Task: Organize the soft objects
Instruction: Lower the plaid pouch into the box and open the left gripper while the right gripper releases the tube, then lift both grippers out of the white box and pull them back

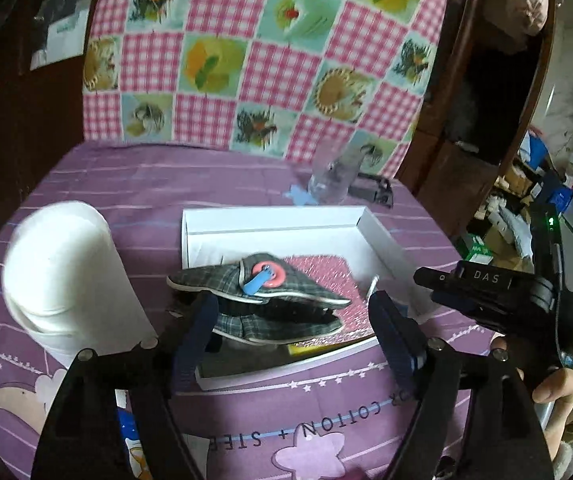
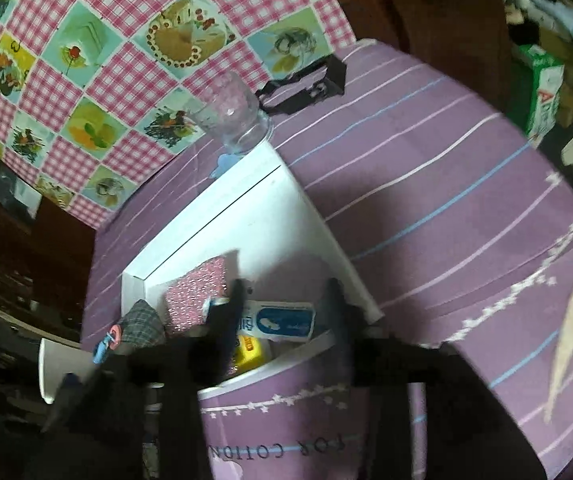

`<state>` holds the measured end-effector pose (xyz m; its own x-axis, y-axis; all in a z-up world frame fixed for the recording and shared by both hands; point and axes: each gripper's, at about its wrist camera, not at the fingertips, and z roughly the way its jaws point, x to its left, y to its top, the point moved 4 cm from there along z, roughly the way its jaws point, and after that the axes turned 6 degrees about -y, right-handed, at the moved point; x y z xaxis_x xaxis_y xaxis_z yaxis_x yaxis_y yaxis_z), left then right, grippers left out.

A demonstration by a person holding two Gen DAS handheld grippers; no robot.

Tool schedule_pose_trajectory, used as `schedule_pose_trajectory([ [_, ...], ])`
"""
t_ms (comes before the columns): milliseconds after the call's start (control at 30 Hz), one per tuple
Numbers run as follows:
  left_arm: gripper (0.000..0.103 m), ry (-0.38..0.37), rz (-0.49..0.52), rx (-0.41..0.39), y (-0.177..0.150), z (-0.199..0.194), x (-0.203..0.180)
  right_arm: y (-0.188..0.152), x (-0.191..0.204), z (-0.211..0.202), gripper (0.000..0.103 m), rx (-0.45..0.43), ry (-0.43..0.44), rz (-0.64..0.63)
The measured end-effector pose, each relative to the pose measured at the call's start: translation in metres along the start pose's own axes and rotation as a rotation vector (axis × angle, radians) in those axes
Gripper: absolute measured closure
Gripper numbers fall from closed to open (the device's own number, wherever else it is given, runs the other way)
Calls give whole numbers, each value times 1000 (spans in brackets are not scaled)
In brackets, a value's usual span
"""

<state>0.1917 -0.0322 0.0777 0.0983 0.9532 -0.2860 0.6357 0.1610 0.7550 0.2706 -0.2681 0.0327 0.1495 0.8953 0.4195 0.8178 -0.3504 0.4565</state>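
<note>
- Purple striped tablecloth (image 1: pixel 126 184), checked cloth (image 1: pixel 246 60) behind.
- White box (image 1: pixel 270 220) held plaid fabric pieces (image 1: pixel 258 292).
- Left gripper (image 1: pixel 290 312): jaws wide, gripping nothing.
- Right gripper (image 2: pixel 286 300): jaws parted, empty.

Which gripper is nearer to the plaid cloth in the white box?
Left. The left gripper straddles the plaid cloth, jaws open around it. The right gripper hangs beside it, over the packets.

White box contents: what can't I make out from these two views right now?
- Left wrist view: the plaid cloth covers most of the white box; what lies beneath is hidden.
- Right wrist view: the right gripper blocks part of the white packet and yellow item; print blurred.
</note>
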Motion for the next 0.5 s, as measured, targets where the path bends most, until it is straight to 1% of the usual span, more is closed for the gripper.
schedule_pose_trajectory([
  [100,24,-25,-11,-24,3,-10,-2,5,-1,-16,50,-37,-31,-19],
  [200,24,-44,-31,-46,7,-17,-2,10,-1,-34,50,-95,-55,-34],
  [333,24,-21,-28,-77,8,-25,-6,14,3,-50,50,-174,-86,-78],
  [400,24,-5,-13,-92,8,-30,-9,13,7,-55,50,-212,-72,-95],
  [500,24,23,-13,-107,4,-39,-15,11,15,-59,50,-241,-15,-98],
])
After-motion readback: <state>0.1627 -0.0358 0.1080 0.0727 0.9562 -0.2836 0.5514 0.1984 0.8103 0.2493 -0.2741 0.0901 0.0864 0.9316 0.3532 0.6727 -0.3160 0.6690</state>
